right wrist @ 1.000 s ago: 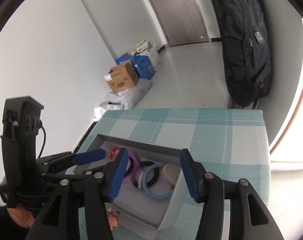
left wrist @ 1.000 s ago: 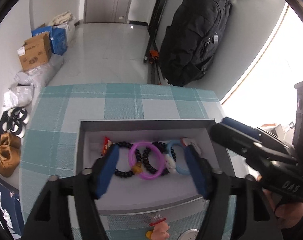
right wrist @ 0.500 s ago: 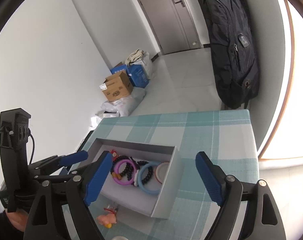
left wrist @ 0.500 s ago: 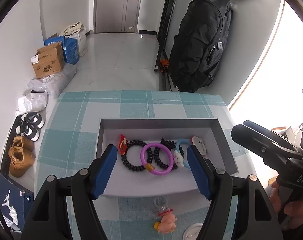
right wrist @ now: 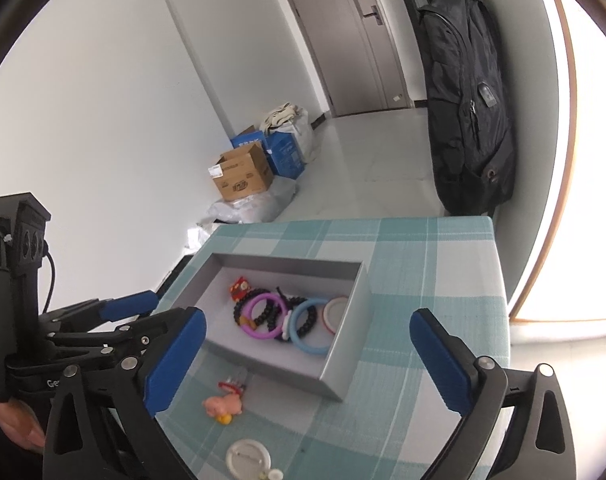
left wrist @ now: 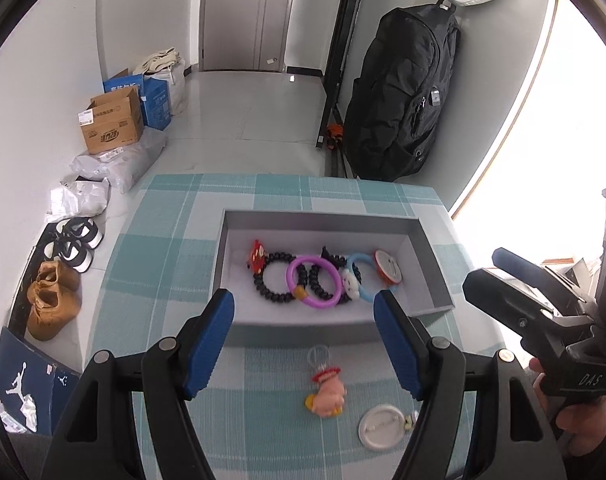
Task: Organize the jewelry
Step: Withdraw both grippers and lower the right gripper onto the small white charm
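Note:
A grey open box (left wrist: pixel 435 276) (right wrist: pixel 347 364) sits on the checked tablecloth. Inside lie black bead bracelets (left wrist: pixel 273 282), a purple ring bracelet (left wrist: pixel 314 285) (right wrist: pixel 263 316), a blue ring bracelet (left wrist: pixel 361 276) (right wrist: pixel 309 326), a red charm (left wrist: pixel 257 260) and a round badge (left wrist: pixel 387 267). In front of the box lie a pink pig keychain (left wrist: pixel 329 394) (right wrist: pixel 223 404) and a white round badge (left wrist: pixel 381 426) (right wrist: pixel 247 460). My left gripper (left wrist: pixel 305 340) is open and empty above the box's near wall. My right gripper (right wrist: pixel 307 360) is open and empty to the right; it also shows in the left wrist view (left wrist: pixel 503 272).
The table's far edge (left wrist: pixel 287 178) meets the floor. A black backpack (left wrist: pixel 399 96) hangs at the right wall. Cardboard boxes (left wrist: pixel 111 126), bags and shoes (left wrist: pixel 53 300) lie on the floor at the left.
Both grippers have pulled back and up from the box; the right one has opened wider. The pig keychain and white badge have come fully into view.

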